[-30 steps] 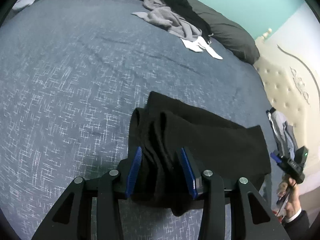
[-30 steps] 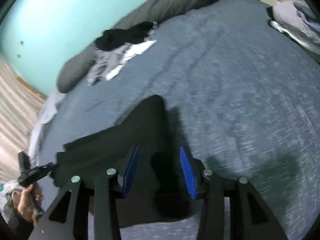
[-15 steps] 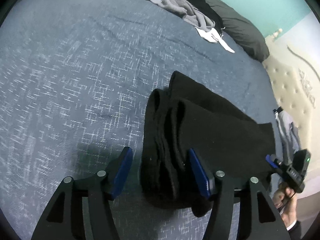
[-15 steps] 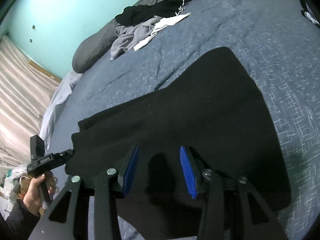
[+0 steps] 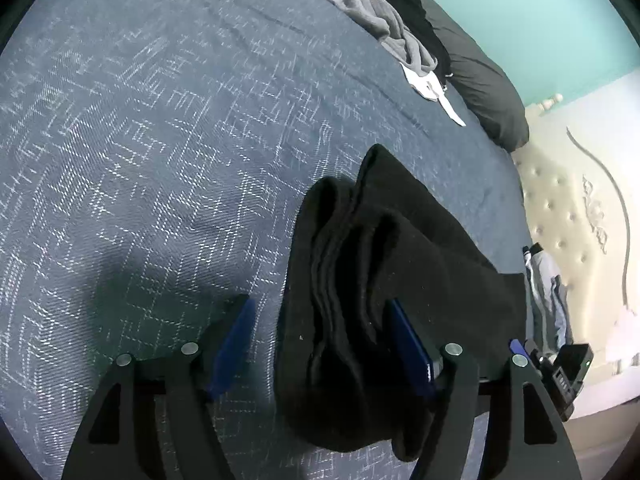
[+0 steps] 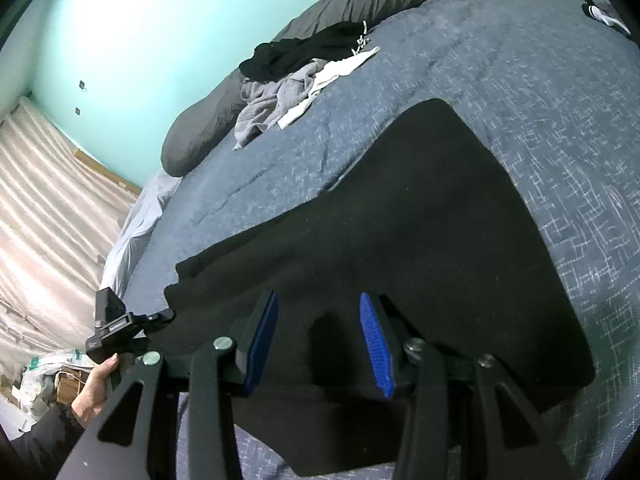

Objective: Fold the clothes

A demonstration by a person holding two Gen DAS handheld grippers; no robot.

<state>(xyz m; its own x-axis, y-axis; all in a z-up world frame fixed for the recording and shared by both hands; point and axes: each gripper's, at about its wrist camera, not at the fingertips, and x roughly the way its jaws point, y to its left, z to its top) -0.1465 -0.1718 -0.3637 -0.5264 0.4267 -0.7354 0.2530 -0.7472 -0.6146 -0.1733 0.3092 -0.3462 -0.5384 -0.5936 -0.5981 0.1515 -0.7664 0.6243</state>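
Black, soft cloth makes up the garment, which is spread on the blue bedspread with one end bunched into thick folds. The left gripper is seen wide open, the bunched end lying between its jaws but not clamped. The right gripper is held open above the flat part, gripping nothing. The fabric is judged light, limp and likely to sag, so it is best taken at an edge or corner.

One black garment, one clothes pile, two grippers.
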